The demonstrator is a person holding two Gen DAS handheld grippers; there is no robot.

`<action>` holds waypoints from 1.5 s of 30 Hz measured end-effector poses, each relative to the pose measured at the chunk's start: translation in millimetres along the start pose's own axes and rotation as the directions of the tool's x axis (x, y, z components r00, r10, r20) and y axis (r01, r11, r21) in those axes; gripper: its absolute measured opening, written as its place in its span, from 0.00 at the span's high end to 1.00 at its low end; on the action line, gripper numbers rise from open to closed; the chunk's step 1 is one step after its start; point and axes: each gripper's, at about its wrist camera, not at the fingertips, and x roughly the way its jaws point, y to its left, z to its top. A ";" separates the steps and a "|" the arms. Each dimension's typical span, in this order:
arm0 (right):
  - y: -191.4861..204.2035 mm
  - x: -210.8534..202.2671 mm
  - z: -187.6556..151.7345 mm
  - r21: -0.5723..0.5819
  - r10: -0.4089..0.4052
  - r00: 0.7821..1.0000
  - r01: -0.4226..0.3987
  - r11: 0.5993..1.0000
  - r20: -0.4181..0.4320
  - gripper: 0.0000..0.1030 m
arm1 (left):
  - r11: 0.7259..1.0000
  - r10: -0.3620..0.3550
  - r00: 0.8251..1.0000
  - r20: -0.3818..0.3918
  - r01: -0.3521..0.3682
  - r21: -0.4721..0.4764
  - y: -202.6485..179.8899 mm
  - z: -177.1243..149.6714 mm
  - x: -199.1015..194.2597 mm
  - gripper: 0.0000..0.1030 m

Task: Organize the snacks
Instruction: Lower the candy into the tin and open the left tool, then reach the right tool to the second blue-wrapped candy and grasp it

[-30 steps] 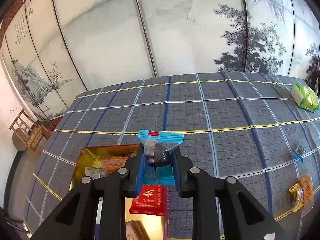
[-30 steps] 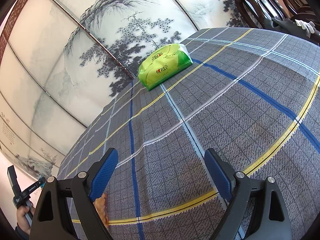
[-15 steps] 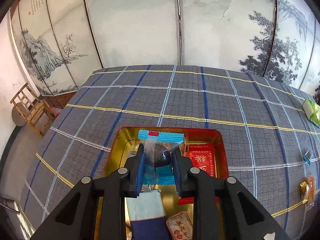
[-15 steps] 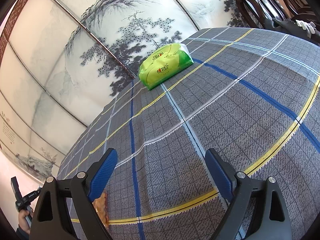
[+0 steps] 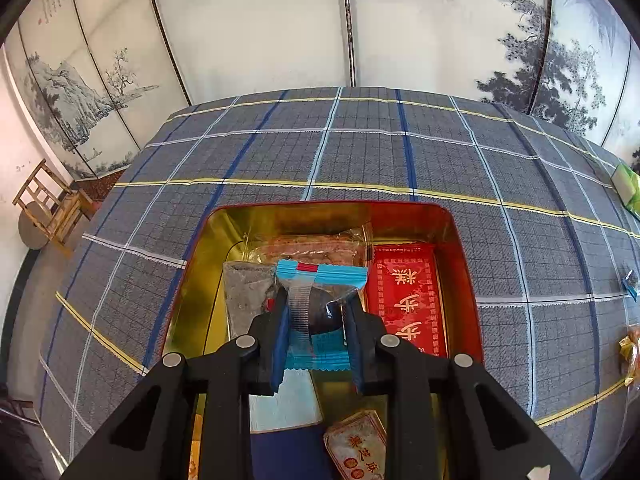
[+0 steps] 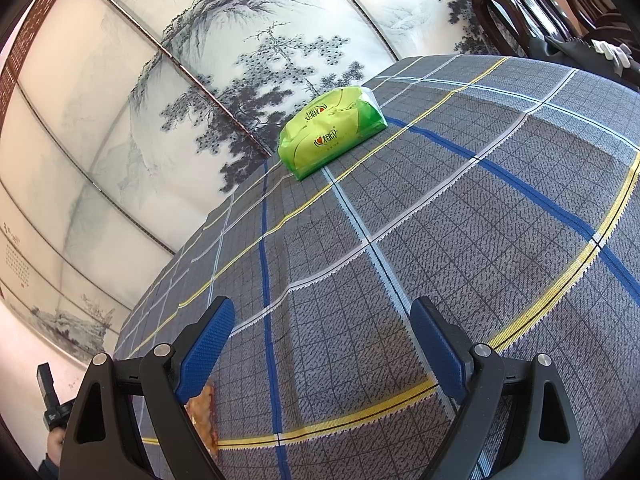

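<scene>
My left gripper [image 5: 314, 312] is shut on a clear snack packet with blue sealed ends [image 5: 320, 276] and holds it over the open gold and red tin [image 5: 460, 232]. The tin holds a red packet [image 5: 408, 296], a clear-wrapped brown snack [image 5: 316, 246], a grey packet [image 5: 246, 296] and other wrapped snacks. My right gripper [image 6: 320, 332] is open and empty above the checked tablecloth. An orange snack [image 6: 204, 412] lies just behind its left finger. More small snacks [image 5: 630, 350] lie at the right table edge in the left wrist view.
A green tissue pack [image 6: 332, 130] lies at the far edge of the table, also seen at the right in the left wrist view [image 5: 628, 188]. A painted folding screen [image 5: 280, 28] stands behind the table. A wooden chair [image 5: 48, 208] stands left, dark chairs [image 6: 532, 4] right.
My left gripper has carried the blue-ended packet left and over the tin, which now fills the lower view. The right gripper has stayed open and nearly still.
</scene>
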 end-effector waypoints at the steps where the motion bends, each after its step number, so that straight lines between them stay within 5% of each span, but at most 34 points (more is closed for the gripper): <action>1: 0.0 -0.1 0.0 0.000 0.000 1.000 0.000 1.000 0.000 0.13 | 1.000 0.002 1.000 -0.006 -0.002 0.000 -0.6 -0.3 1.9 0.79; 12: 4.7 1.9 -2.3 -0.015 -0.015 1.000 0.015 1.000 -0.005 0.12 | 1.000 -0.001 0.998 -0.063 0.000 -0.006 -4.7 -2.0 14.7 0.74; 15: 13.3 4.9 -3.9 -0.043 -0.040 0.999 0.039 0.998 -0.016 0.10 | 1.000 -0.028 0.998 -0.060 0.028 -0.004 -4.8 -1.7 12.9 0.50; 17: 26.7 10.7 -5.0 -0.109 -0.103 0.994 0.098 0.989 -0.043 0.10 | 0.999 -0.044 0.999 -0.028 0.044 0.000 -3.6 -2.8 4.1 0.33; 21: 58.7 20.7 -6.7 -0.208 -0.094 0.988 0.066 0.976 -0.124 0.10 | 0.996 -0.088 0.993 0.083 0.089 -0.015 6.0 -11.5 -32.2 0.30; 25: 104.3 37.0 -9.1 -0.350 -0.102 0.984 0.044 0.936 -0.147 0.10 | 0.987 -0.139 0.968 0.209 0.153 -0.051 25.5 -36.7 -82.7 0.22; 31: 156.0 81.6 -29.4 -0.560 -0.179 0.957 0.022 0.829 -0.229 0.10 | 0.975 -0.190 0.941 0.281 0.214 -0.058 45.7 -114.2 -137.2 0.18; 34: 165.1 95.7 -38.7 -0.618 -0.216 0.945 0.018 0.786 -0.248 0.15 | 0.976 -0.195 0.945 0.264 0.214 -0.048 51.1 -157.3 -147.1 0.18; 38: 172.3 105.3 -41.0 -0.628 -0.220 0.939 0.007 0.778 -0.263 0.22 | 0.959 -0.241 0.946 0.216 0.266 -0.094 56.6 -201.3 -149.5 0.18; 45: 183.6 122.3 -53.2 -0.697 -0.279 0.927 0.027 0.716 -0.250 0.53 | 0.956 -0.266 0.937 0.225 0.287 -0.065 40.6 -229.2 -156.3 0.18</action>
